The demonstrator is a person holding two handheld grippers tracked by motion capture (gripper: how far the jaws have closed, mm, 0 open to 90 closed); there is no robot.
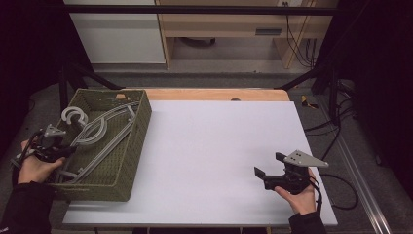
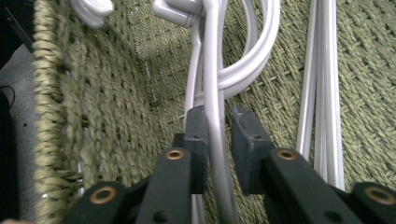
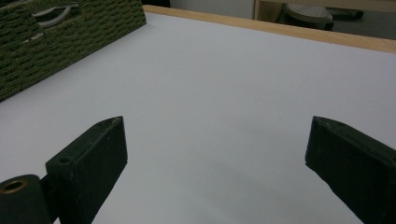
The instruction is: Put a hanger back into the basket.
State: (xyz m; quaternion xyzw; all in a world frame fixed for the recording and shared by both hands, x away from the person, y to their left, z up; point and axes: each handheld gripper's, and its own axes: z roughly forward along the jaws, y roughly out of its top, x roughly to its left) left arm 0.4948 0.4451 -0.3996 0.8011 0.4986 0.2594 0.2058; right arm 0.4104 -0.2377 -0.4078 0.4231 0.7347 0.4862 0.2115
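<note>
Nearest, the right gripper (image 1: 267,171) hovers over the bare white worktop (image 1: 209,156), its jaws wide apart with nothing between them. Farther left, the left gripper (image 2: 219,133) reaches into the green woven basket (image 1: 136,146); a white hanger (image 2: 212,93) runs between its jaws, touching one, a sliver of gap beside the other
</note>
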